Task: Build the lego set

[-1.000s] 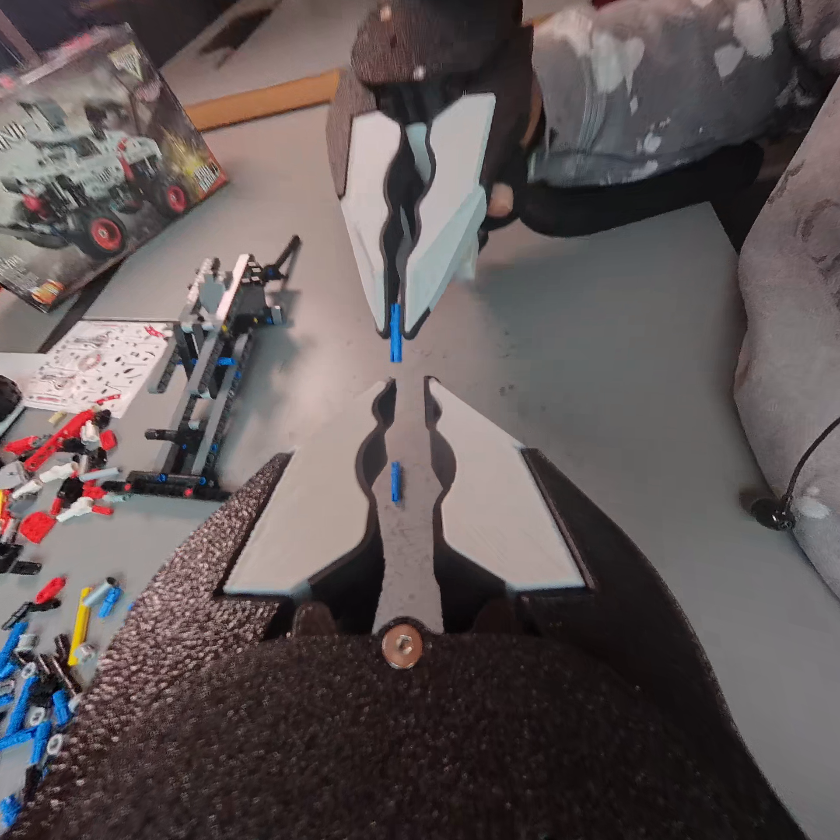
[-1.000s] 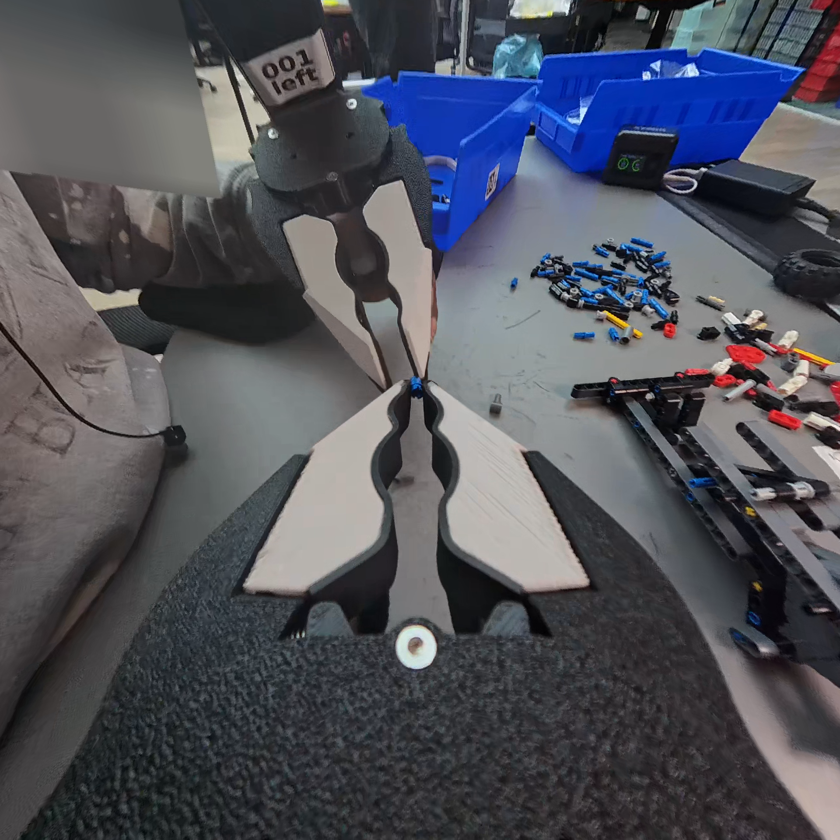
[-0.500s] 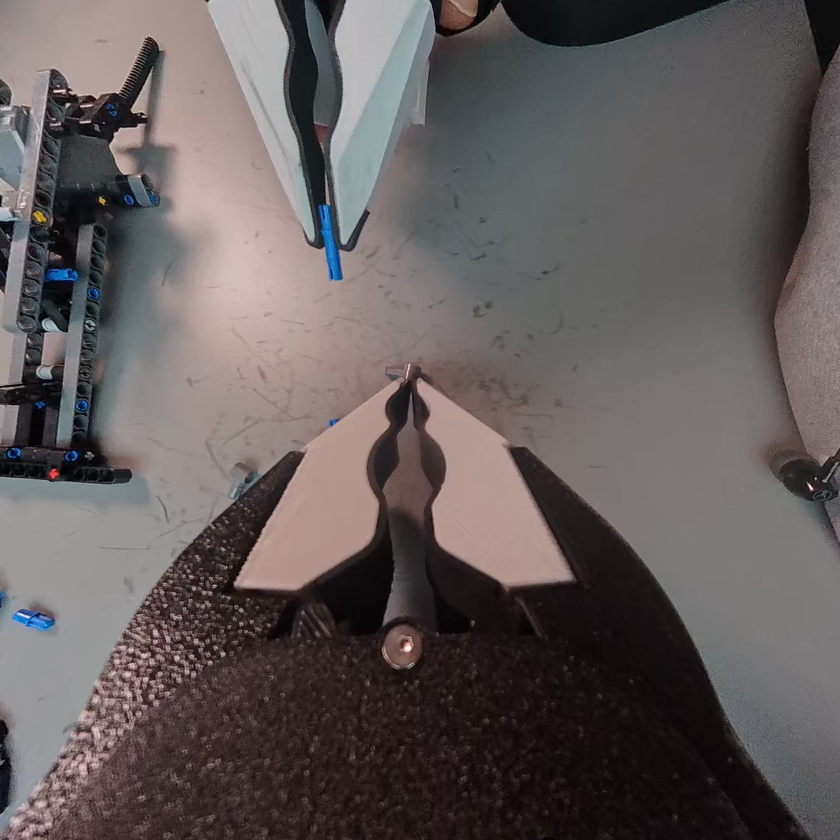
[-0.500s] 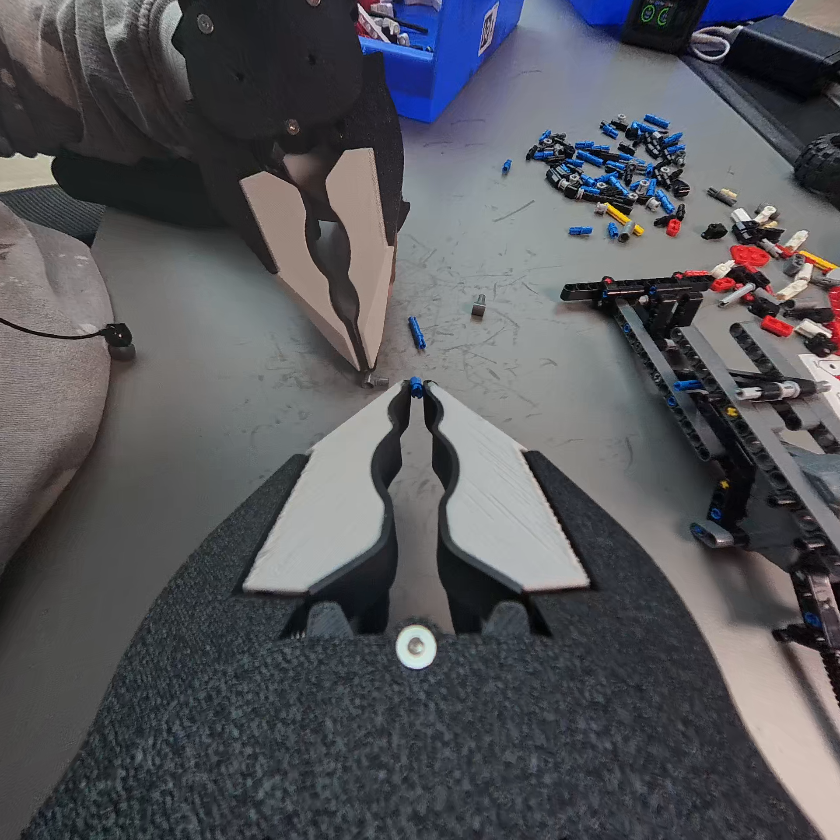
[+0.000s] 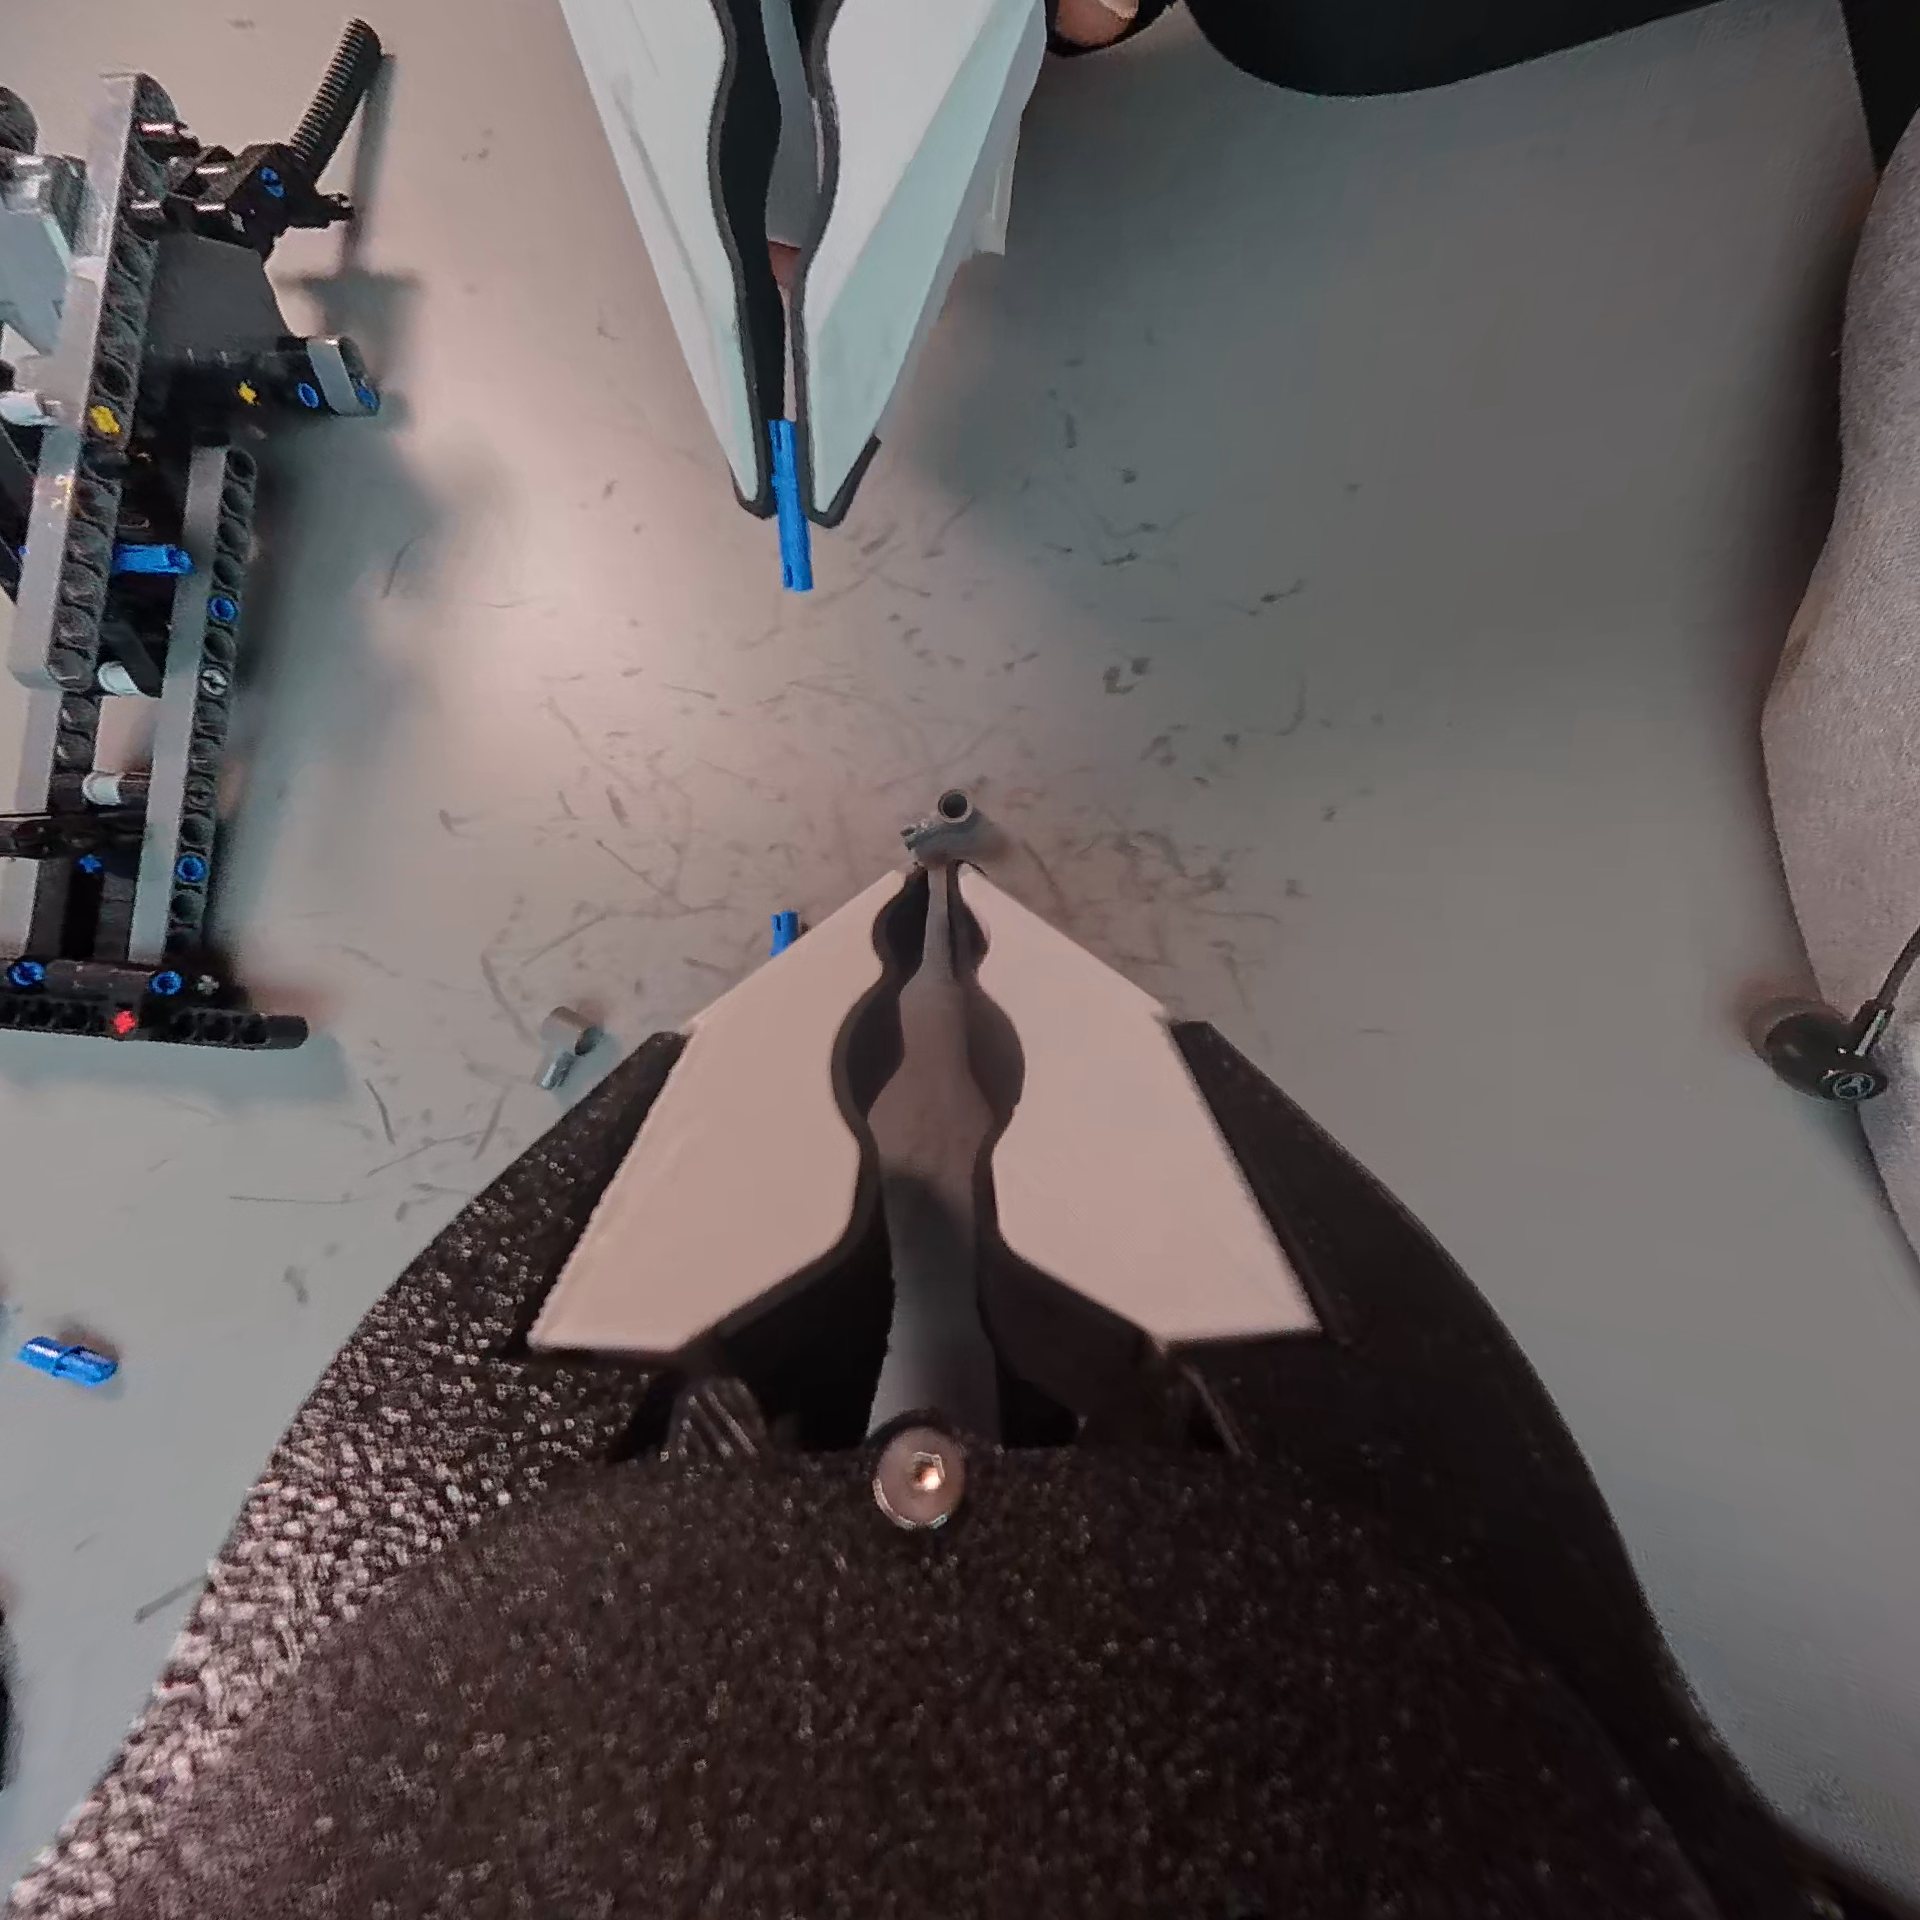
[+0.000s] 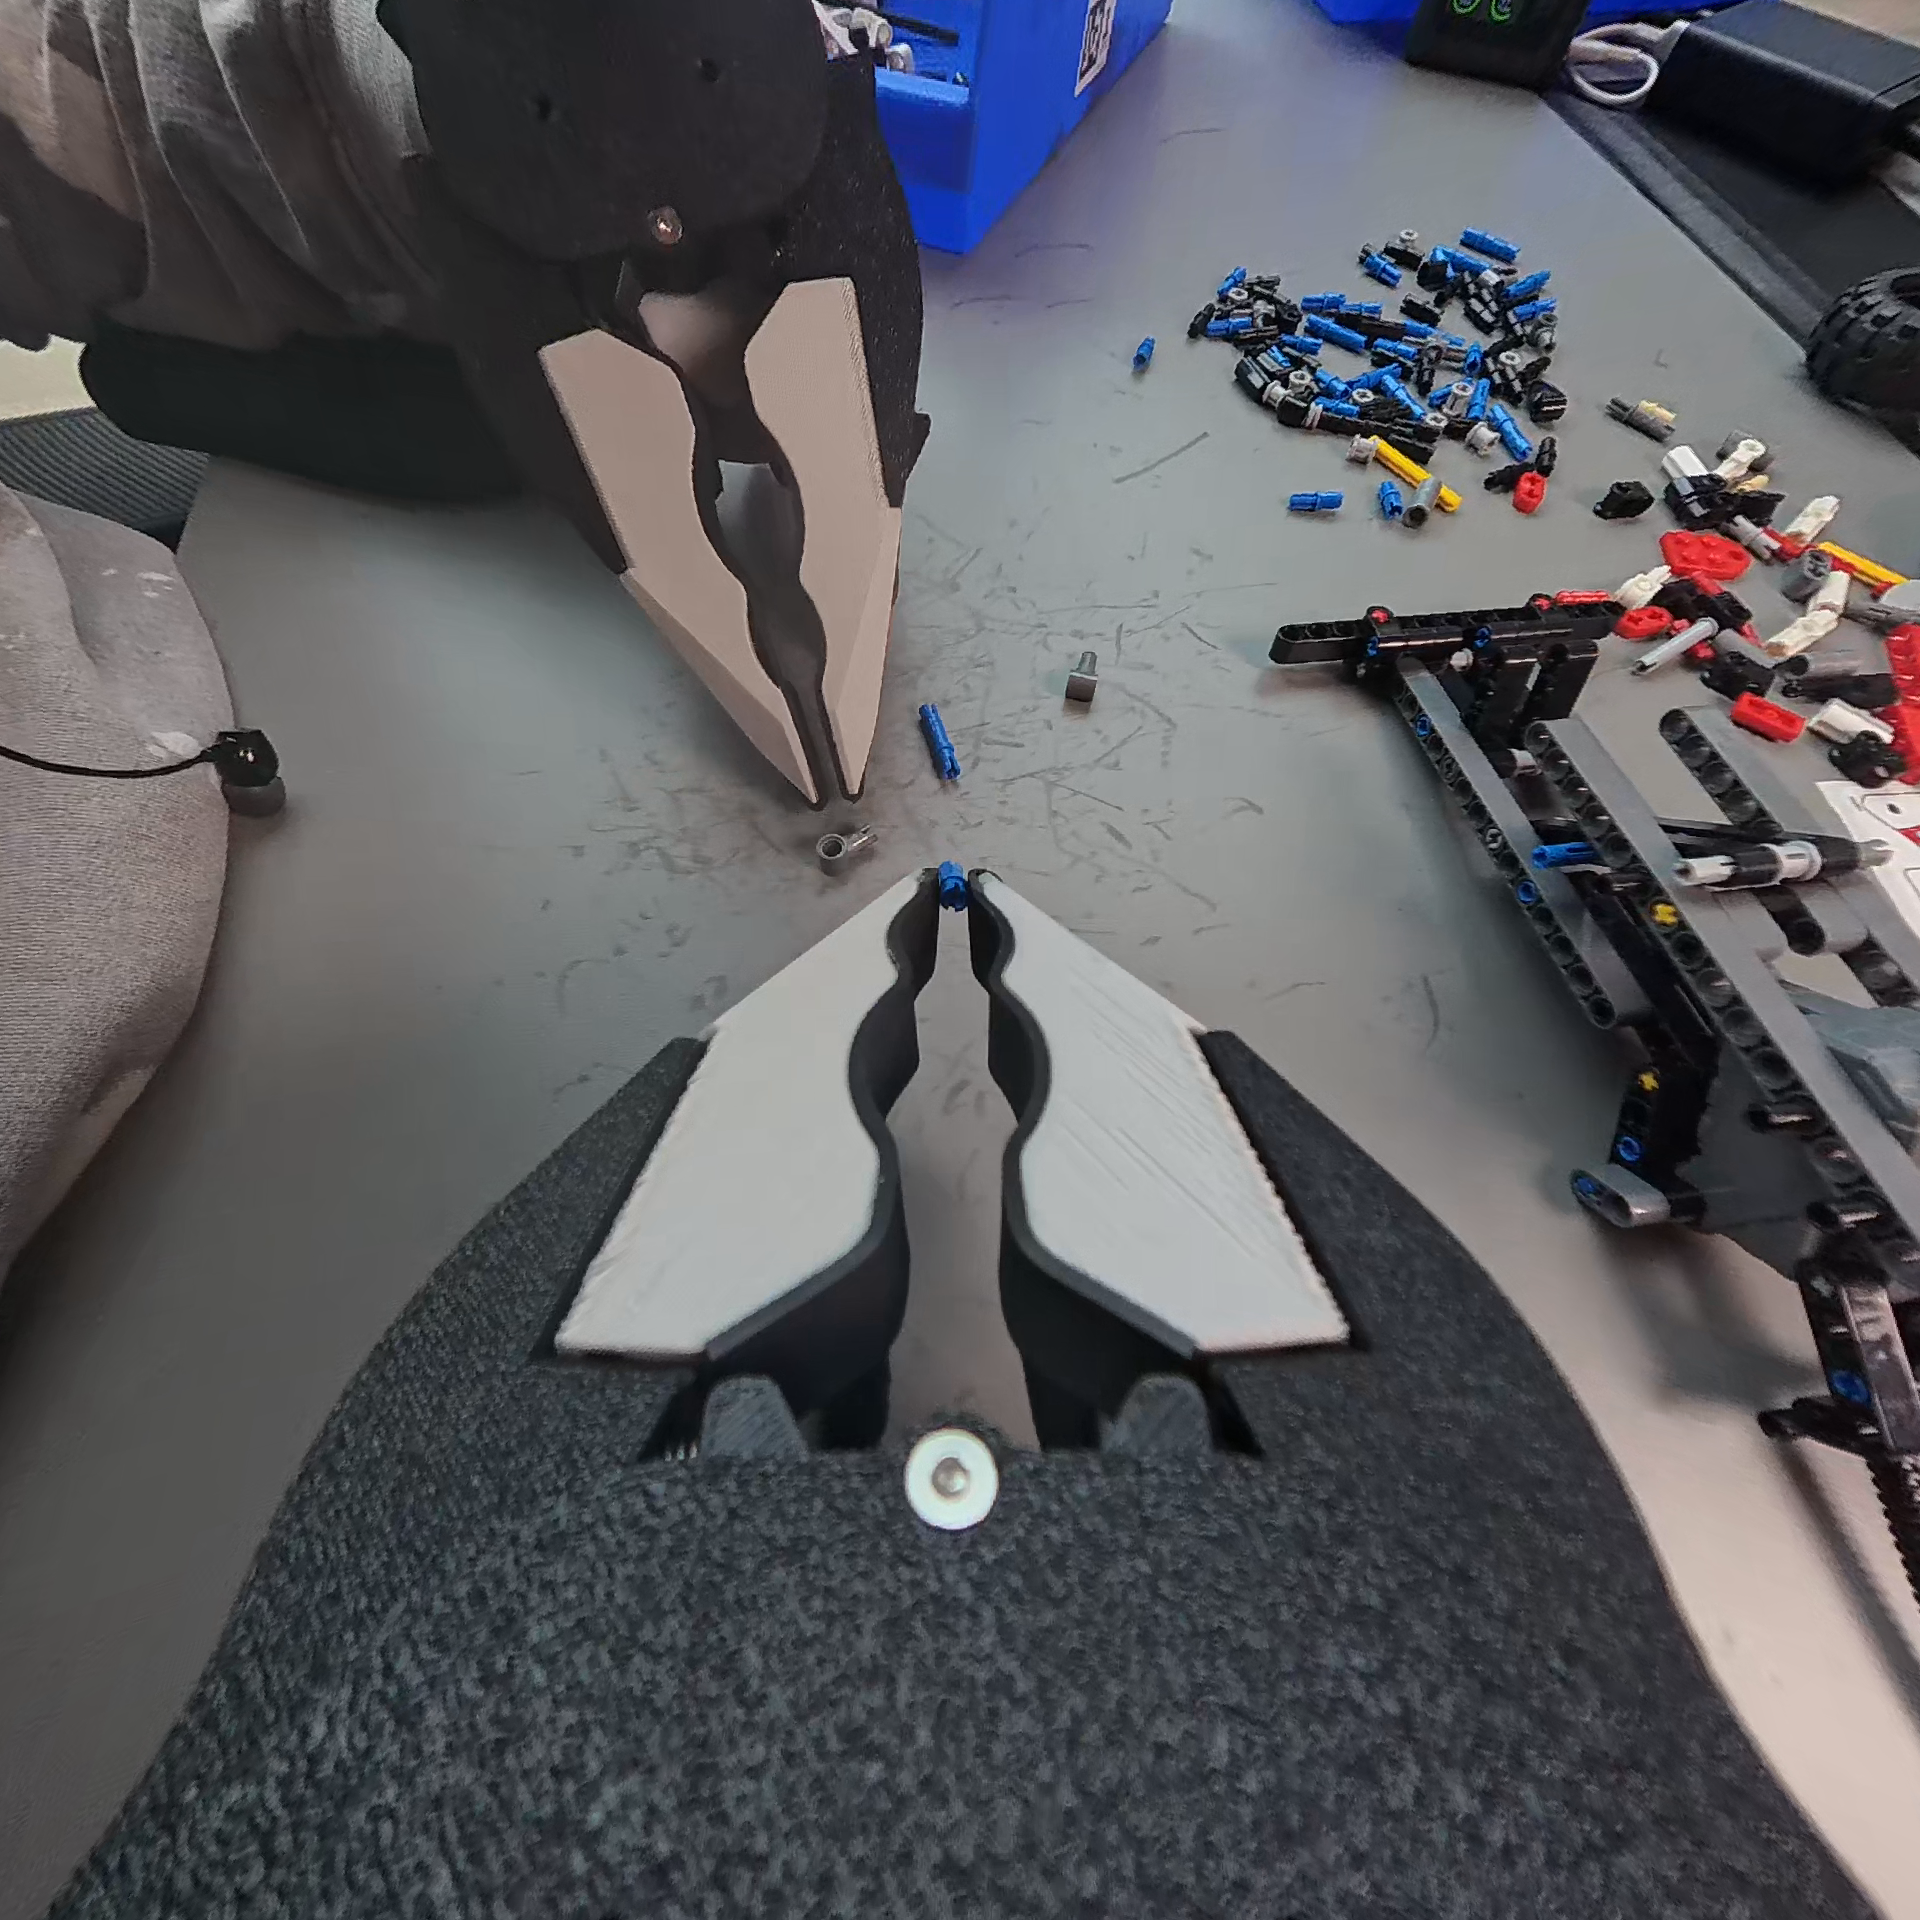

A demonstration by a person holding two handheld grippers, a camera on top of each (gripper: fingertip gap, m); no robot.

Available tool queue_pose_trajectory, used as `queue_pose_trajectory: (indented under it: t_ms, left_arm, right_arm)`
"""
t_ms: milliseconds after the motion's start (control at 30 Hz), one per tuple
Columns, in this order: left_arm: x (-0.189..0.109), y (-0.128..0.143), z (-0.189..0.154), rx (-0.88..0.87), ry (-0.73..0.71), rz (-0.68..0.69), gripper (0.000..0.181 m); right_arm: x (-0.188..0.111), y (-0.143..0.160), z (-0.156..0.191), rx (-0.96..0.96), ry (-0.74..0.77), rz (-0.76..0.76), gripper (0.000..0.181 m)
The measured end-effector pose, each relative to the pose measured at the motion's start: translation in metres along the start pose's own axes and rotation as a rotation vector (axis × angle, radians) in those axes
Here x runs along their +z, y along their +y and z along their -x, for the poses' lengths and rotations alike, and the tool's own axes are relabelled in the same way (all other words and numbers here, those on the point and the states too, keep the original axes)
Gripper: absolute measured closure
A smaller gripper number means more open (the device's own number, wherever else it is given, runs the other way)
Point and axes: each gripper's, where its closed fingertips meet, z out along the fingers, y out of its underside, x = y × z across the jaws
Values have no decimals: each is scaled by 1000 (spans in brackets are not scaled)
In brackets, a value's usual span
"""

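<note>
My left gripper [image 5: 940,881] is low over the grey table [image 5: 1351,623]. Its fingers stand slightly apart and hold nothing. A small grey connector [image 5: 951,826] lies on the table just past the tips. The right wrist view shows the left gripper [image 6: 831,798] with the grey connector [image 6: 844,850] lying free in front of it. My right gripper [image 6: 951,885] is shut on a blue pin [image 6: 951,891]. It also shows in the left wrist view [image 5: 795,509], with the blue pin [image 5: 792,520] sticking out of its tips. The dark chassis [image 6: 1662,914] lies to the right.
A loose blue pin [image 6: 938,740] and a grey piece [image 6: 1083,677] lie near the left gripper. A pile of small blue and black parts [image 6: 1392,353] and red and white parts [image 6: 1766,582] lie beyond the chassis. A blue bin [image 6: 997,114] stands behind. A grey cushion [image 6: 94,831] is at the left. Spacing between my two grippers at the tips: around 7 cm. The left tips stand about 8 cm off the grey piece [image 6: 1083,677]. My left wrist view [image 5: 563,1054] looks at it from another angle.
The left gripper came down to the table and its pads came together at the grey connector. They now stand slightly apart and the connector lies free. The right gripper still holds the blue pin.
</note>
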Motion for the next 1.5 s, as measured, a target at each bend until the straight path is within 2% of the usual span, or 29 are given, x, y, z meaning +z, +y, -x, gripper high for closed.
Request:
queue_pose_trajectory:
  t_ms: [67,200,333,500,633,800,1067,1500]
  left_arm:
    - [0,-2,0,-6,0,-14,173]
    - [4,-1,4,11,-13,-13,156]
    - [7,-3,5,46,50,-24,155]
    - [10,-5,-2,54,157,-21,163]
    - [10,-5,-7,68,151,-17,173]
    - [13,-8,-8,39,102,-4,174]
    - [11,-6,-9,-27,77,2,174]
    - [10,-6,-10,-19,74,-31,174]
  right_arm:
    - [0,0,2,2,-10,2,177]
    - [2,1,12,-7,-58,11,177]
    - [5,6,25,-16,-133,36,177]
    - [6,6,28,-2,-153,42,176]
    - [11,8,31,-16,-162,75,176]
    - [18,4,36,-75,-172,190,177]
    - [25,10,33,-214,-145,463,177]
    - [30,12,38,-331,-135,643,177]
